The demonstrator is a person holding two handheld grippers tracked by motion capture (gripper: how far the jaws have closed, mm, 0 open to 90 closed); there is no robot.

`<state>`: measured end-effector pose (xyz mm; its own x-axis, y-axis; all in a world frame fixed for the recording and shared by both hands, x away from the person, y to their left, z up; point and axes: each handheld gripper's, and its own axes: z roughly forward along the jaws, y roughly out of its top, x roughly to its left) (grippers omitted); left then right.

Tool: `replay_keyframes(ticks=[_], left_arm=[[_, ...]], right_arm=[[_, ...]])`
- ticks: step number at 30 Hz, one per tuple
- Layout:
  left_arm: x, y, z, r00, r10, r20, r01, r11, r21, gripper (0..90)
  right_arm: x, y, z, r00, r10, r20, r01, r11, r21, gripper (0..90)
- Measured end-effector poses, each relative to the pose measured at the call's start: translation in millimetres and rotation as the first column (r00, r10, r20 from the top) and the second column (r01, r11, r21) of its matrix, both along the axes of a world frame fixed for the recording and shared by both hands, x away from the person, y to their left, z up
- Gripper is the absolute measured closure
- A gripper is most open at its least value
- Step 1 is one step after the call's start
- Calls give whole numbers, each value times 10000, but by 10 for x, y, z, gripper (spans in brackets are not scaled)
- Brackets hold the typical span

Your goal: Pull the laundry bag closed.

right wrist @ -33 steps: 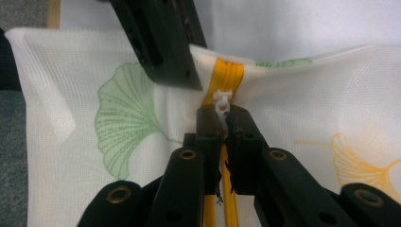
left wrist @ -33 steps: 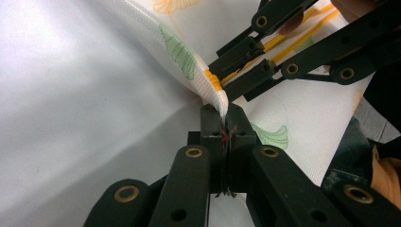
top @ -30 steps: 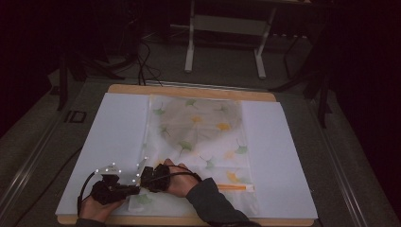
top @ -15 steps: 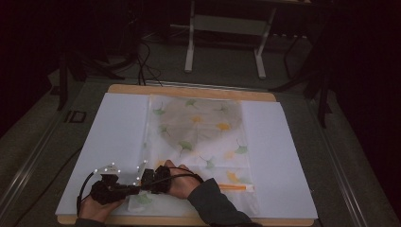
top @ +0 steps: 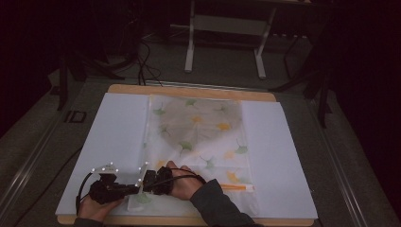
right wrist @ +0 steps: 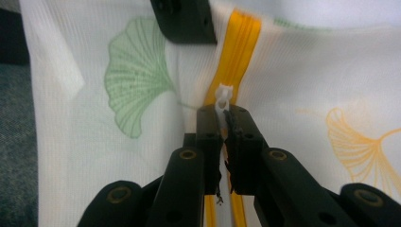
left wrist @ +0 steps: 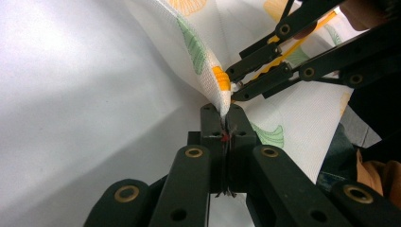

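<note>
A white mesh bag (top: 198,137) printed with green and yellow leaves lies flat on the table. Its yellow zipper (top: 236,187) runs along the near edge. My left gripper (top: 138,187) is at the bag's near left corner, shut on a raised fold of mesh (left wrist: 208,71). In the left gripper view its tips (left wrist: 226,111) pinch that fold. My right gripper (top: 147,181) meets it from the right. It is shut (right wrist: 226,114) on the white zipper pull (right wrist: 223,96) at the end of the yellow zipper (right wrist: 239,42). The right gripper (left wrist: 235,81) shows just beyond the left's jaws.
A white sheet (top: 113,137) covers the wooden table (top: 189,91) under the bag. Beyond the far edge are a dark floor, cables (top: 146,56) and a metal stand (top: 227,28). The person's sleeve (top: 217,208) comes in from the bottom.
The right hand and forearm have shifted slightly toward the near edge. Both grippers stay together at the bag's near left corner.
</note>
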<state>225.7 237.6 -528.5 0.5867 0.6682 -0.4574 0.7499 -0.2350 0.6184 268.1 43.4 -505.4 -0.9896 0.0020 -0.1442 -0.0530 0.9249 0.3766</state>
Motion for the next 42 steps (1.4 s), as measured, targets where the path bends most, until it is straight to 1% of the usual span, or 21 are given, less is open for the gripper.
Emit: replay_keyframes(ticks=[5,9,14,23,28,42], left_arm=[[1,3,-2,10000,1,16,-1,10000,-45,889],[3,15,-4,10000,-21,-3,21,10000,-82,888],[3,19,-3,10000,11,2,-11,9999,-130,888],[6,27,-12,10000,17,-16,-17,9999,-169,888],[4,33,-9,10000,-6,-27,6,9999,-171,888],[4,32,-10,10000,-15,-14,15,9999,-126,888]], right_arm=[[13,-44,-17,9999,-77,-72,77,10000,39,847],[11,-81,-21,9999,-113,-61,113,9999,-78,847],[26,-139,-17,9995,-231,-200,229,9997,-90,847],[45,-225,-17,9993,-299,-221,296,9995,-146,847],[32,-247,-17,9995,-309,-101,304,9986,-438,847],[35,-334,-5,9993,-358,-108,350,9973,-646,847]])
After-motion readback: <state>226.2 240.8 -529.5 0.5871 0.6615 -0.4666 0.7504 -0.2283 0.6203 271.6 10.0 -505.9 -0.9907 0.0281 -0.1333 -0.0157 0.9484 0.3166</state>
